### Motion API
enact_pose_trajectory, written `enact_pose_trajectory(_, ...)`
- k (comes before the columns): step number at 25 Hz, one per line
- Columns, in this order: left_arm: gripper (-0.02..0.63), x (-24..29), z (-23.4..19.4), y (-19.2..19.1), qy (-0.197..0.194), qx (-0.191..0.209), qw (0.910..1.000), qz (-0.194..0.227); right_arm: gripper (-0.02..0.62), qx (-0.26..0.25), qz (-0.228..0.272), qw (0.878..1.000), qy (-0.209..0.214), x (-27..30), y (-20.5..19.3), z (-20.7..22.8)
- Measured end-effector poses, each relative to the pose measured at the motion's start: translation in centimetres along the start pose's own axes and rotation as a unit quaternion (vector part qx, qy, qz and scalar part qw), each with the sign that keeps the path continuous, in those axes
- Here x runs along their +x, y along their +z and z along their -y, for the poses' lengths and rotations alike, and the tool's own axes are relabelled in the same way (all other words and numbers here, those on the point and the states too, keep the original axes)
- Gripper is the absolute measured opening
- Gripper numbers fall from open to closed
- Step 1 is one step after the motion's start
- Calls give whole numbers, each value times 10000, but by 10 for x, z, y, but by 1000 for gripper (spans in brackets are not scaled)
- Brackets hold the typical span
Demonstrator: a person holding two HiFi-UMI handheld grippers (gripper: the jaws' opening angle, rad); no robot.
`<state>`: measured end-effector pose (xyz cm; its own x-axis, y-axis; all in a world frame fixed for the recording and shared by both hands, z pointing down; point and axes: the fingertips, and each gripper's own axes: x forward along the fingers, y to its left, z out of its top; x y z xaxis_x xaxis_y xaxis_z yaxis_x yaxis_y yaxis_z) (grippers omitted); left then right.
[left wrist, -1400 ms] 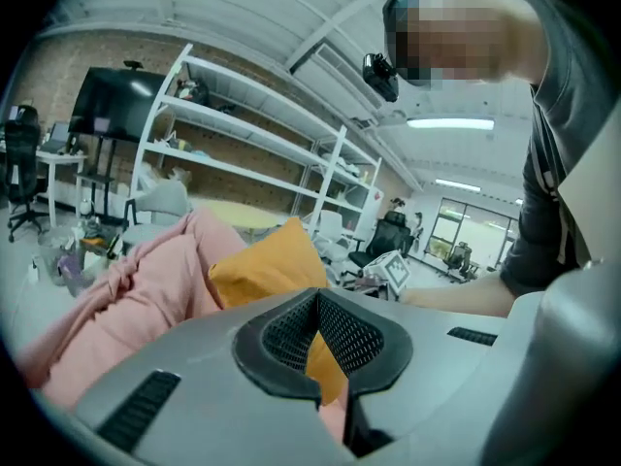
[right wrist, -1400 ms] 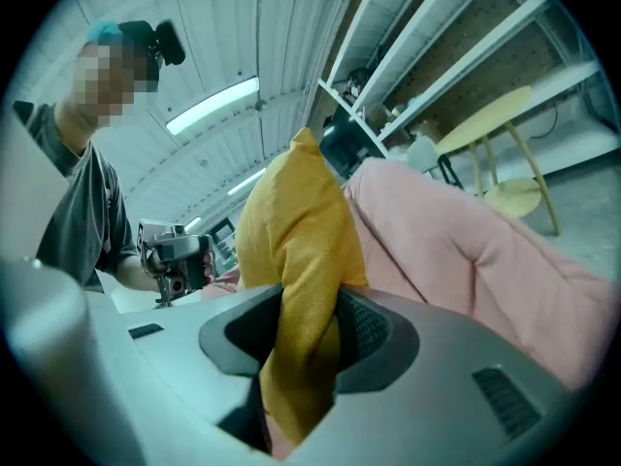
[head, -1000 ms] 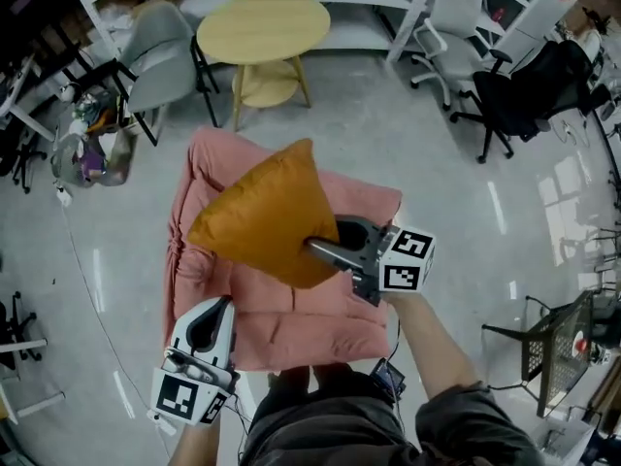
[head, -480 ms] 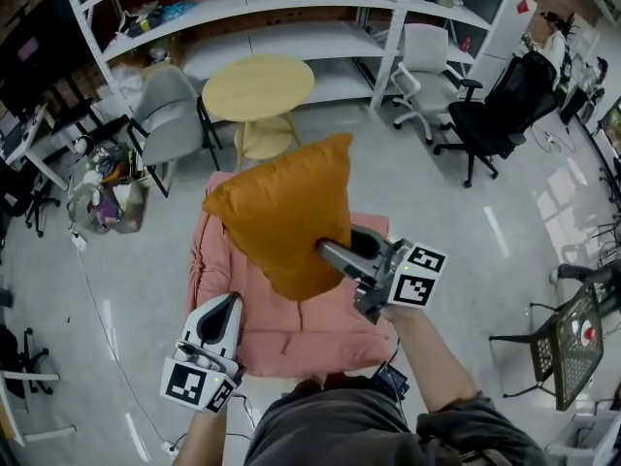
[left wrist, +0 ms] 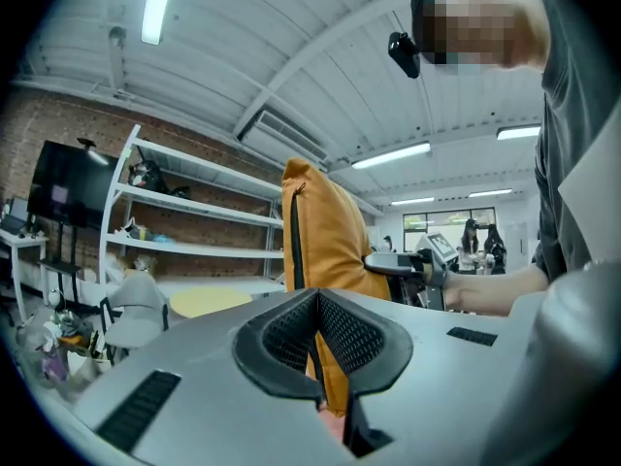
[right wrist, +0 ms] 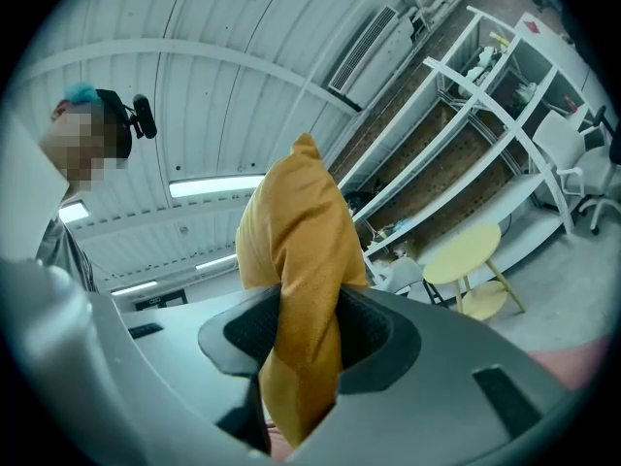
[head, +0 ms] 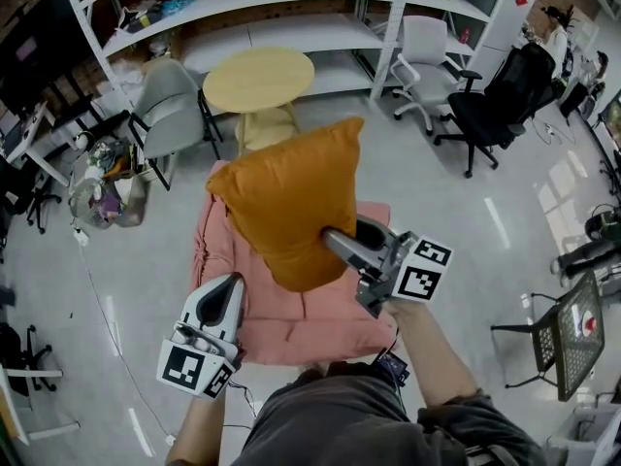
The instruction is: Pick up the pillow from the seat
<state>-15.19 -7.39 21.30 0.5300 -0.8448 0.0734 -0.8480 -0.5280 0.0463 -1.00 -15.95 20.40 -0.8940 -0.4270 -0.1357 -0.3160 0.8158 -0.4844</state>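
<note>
The orange pillow (head: 286,202) hangs in the air above the pink seat (head: 291,314), clear of its cushion. My right gripper (head: 330,239) is shut on the pillow's lower right edge; in the right gripper view the pillow fabric (right wrist: 296,250) is pinched between the black pads of the right gripper (right wrist: 309,323). My left gripper (head: 230,284) hovers over the seat's front left part, apart from the pillow. In the left gripper view the left gripper (left wrist: 318,304) has its pads together with nothing between them, and the pillow (left wrist: 325,241) stands behind them.
A round yellow table (head: 258,78) stands beyond the seat, with a grey chair (head: 170,105) to its left. White shelving (head: 243,27) lines the back. A white office chair (head: 424,56) and a black one (head: 495,100) are at the right, clutter (head: 97,197) at the left.
My right gripper has raised the pillow higher off the pink seat and turned it more upright. The left gripper has stayed at the seat's front left.
</note>
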Motion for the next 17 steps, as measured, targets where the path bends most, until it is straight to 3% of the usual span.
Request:
enact_pose_trajectory(11, 12, 1, -2, -8, -87, -67, 9999, 37, 156, 58, -56, 9999, -136, -5, -14, -3)
enact_pose_trajectory(17, 12, 14, -6, 1, -129, -106, 9999, 18, 156, 79, -48, 9998, -190, -2, 0, 3)
